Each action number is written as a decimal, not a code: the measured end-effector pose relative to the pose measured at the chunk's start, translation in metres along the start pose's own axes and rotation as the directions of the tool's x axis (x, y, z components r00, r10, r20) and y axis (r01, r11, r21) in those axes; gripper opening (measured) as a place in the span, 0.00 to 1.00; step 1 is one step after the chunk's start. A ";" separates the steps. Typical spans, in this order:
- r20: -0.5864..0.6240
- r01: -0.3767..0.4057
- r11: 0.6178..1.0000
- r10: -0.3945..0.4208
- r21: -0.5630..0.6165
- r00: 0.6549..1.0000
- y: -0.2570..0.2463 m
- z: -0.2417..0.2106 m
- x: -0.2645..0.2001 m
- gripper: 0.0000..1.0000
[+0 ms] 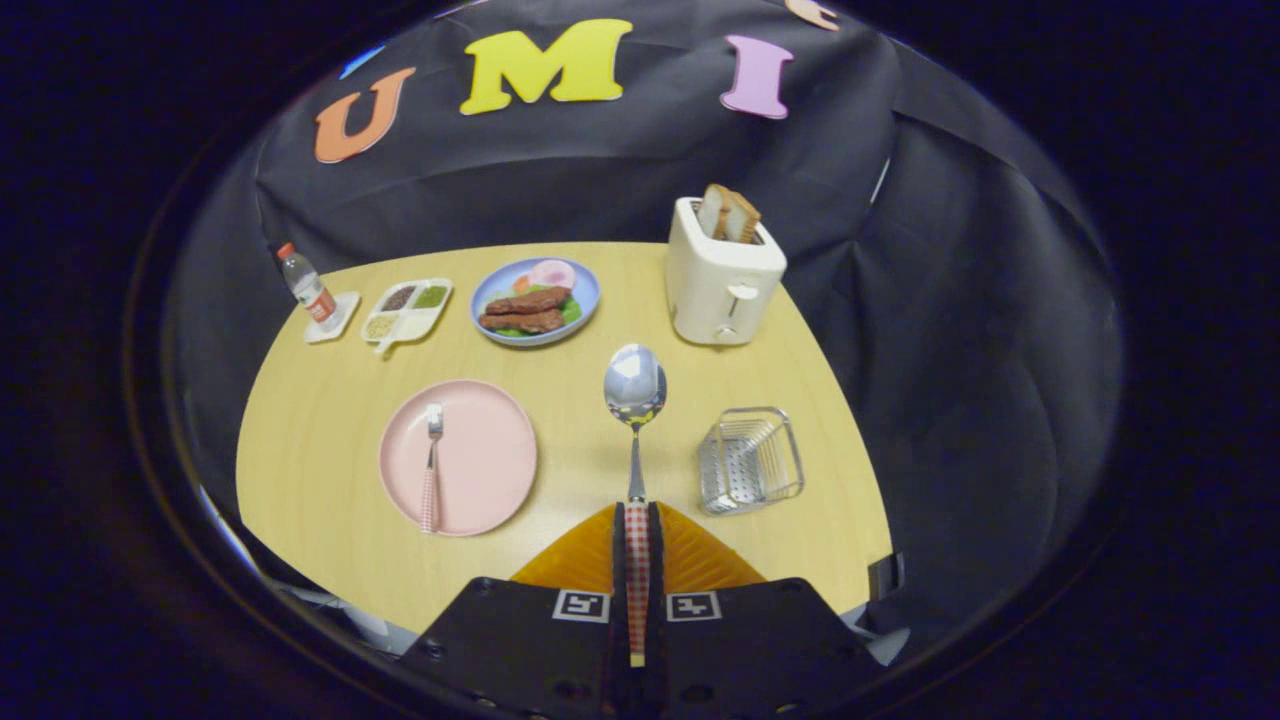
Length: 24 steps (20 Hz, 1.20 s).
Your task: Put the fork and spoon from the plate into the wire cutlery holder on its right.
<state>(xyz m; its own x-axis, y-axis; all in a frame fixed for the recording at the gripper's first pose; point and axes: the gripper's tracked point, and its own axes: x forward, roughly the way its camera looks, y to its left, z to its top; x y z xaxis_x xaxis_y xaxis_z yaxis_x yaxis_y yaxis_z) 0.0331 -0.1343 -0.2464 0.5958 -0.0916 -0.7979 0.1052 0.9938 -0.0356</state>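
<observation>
- The gripper (637, 520) was clenched on the spoon (635, 400), both fingers pressing its checked handle, with the bowl of the spoon sticking out well ahead of the fingertips and above the table (320, 470).
- The fork (431, 470) lay on the pink plate (490, 460), its tines pointing away from the gripper, untouched; half the job was, by my reading, not yet done.
- The wire holder (750, 460) stood to the right of the fingers, apart from the plate and nearer than the toaster (722, 285).
- The grip sat far back on the handle, so the long free end could swing or slip between the pads if the hand turned quickly.
- The holder looked light and open-meshed; if the spoon's bowl caught the rim on the way in, the holder might tip or slide toward the table's edge, which lay close on that side.
- A release made too high could let the spoon bounce out or land across the rim rather than inside.
- A wide sweep to the right risked brushing the toaster beyond the holder.
- The plate of food (535, 300), the divided tray (408, 308) and the bottle (305, 287) stood well clear, so they seemed in little danger.
</observation>
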 end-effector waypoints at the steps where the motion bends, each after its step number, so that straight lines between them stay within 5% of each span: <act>1: -0.019 0.002 1.000 -0.002 0.016 1.000 -0.012 -0.002 0.000 0.06; 9: -0.166 -0.022 0.999 0.026 0.023 0.986 -0.082 0.000 0.018 0.06; 15: -0.327 -0.105 0.993 0.080 -0.062 0.942 -0.103 0.010 0.037 0.06; 24: -0.590 -0.159 0.986 0.103 -0.044 0.801 -0.114 -0.009 0.067 0.06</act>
<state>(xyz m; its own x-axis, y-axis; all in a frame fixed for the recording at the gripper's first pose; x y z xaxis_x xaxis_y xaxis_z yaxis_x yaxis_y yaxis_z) 0.0538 -0.2534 -0.3014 0.0182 0.0660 -0.9977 -0.0259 0.9975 0.0655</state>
